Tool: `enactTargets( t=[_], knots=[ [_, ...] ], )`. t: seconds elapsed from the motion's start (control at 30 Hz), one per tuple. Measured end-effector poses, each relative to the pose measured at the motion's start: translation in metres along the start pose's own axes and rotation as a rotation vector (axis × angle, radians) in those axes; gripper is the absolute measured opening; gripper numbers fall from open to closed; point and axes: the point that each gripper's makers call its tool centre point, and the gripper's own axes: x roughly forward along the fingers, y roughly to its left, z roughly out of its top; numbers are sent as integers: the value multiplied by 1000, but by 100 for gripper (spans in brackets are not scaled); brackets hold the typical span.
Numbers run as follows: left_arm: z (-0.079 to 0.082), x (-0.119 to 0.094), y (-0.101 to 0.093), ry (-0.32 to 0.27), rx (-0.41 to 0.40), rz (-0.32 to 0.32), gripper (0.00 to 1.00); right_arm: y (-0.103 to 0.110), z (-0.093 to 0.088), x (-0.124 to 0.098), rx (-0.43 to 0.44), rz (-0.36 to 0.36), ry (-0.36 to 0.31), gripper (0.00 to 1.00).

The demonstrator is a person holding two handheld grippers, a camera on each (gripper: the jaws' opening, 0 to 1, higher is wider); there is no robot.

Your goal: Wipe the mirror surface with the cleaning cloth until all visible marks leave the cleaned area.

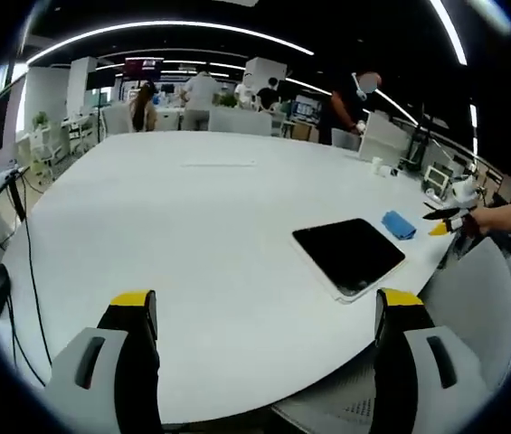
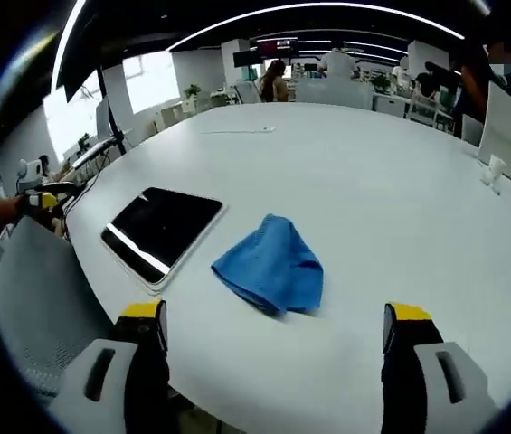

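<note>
The mirror [image 1: 350, 256] is a dark rectangle in a thin white frame, lying flat near the table's edge. It reflects black, and I can make out no marks on it at this distance. A crumpled blue cleaning cloth [image 1: 399, 224] rests on the table just beyond the mirror. In the right gripper view the cloth [image 2: 271, 264] lies straight ahead, beside the mirror [image 2: 163, 231]. My right gripper [image 2: 273, 334] is open and empty, a short way before the cloth. My left gripper [image 1: 267, 316] is open and empty over bare table, the mirror ahead to its right. Each gripper shows in the other's view [image 1: 438, 222] [image 2: 45, 201], off the table's edge.
The big white table [image 1: 192, 226] stretches far ahead. Grey chair backs [image 1: 477, 298] [image 2: 33, 298] stand at the near edge by the mirror. Small white cups [image 2: 495, 167] sit near the far side. Cables [image 1: 20, 244] hang at the left. People and desks are in the background.
</note>
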Motion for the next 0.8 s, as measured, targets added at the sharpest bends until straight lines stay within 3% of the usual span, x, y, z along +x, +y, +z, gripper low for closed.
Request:
enactTargets(
  t=[0.2,0.53,0.6,0.8],
  knots=[
    [19,-1,-5,-46,18,-3,99,-2,-9,-2,74,20,33,98],
    [16,0,-11,-48,28,-3,99,-7,-17,-6,48,4,54,98],
    [16,-1,-12,-43,46,2,99,-6,-16,-8,51,9,50,94],
    [21,-4,-12,-61,37,8,99,-4,-14,-6,42,20,45,98]
  ],
)
